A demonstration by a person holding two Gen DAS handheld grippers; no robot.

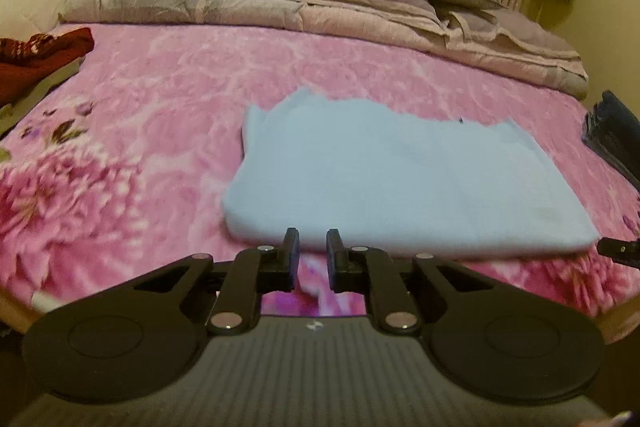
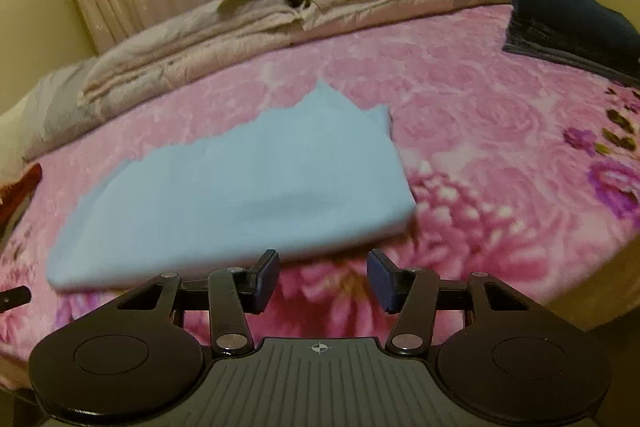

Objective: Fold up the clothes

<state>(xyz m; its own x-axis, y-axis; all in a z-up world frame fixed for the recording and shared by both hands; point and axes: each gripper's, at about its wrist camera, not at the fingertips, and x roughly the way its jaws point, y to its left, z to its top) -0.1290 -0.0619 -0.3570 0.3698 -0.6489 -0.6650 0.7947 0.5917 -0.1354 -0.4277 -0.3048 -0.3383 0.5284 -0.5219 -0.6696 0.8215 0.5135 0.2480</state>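
Your left gripper (image 1: 312,259) hovers with its jaws a narrow gap apart, nothing between them; the folded light-blue garment (image 1: 400,179) lies flat on the pink floral blanket (image 1: 140,99) at twelve o'clock. Your right gripper (image 2: 323,277) stands wider apart, empty, the garment at eleven o'clock

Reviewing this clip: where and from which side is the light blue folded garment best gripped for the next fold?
Probably the near folded edge of the light blue garment, one gripper toward each near corner, coming in low from the front. That edge is thick, straight and closest; the far edge looks ragged and layered.
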